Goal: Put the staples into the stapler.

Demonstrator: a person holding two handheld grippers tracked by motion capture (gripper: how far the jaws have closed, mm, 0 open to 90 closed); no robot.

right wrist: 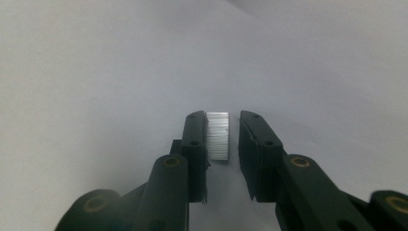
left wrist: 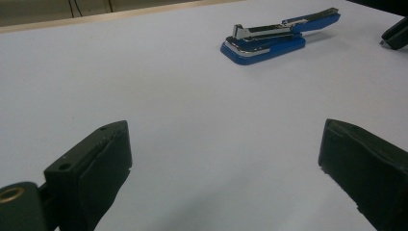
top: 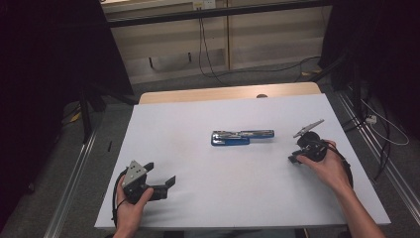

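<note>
A blue stapler [top: 242,137] lies swung open near the middle of the white table [top: 188,114]; in the left gripper view the stapler [left wrist: 269,41] sits far ahead to the right. My left gripper [top: 161,173] rests at the front left with its jaws wide apart [left wrist: 226,149] and nothing between them. At the right side, my right gripper [top: 293,158] points down at the tabletop. Its jaws [right wrist: 223,115] stand narrowly apart around a short silver strip of staples [right wrist: 218,137], which lies against the left jaw with a gap to the right jaw.
A wooden strip [top: 228,93] borders the table's far edge. Black cables [top: 203,49] run over the floor and wall behind. The tip of the right gripper [left wrist: 395,34] shows at the upper right of the left gripper view.
</note>
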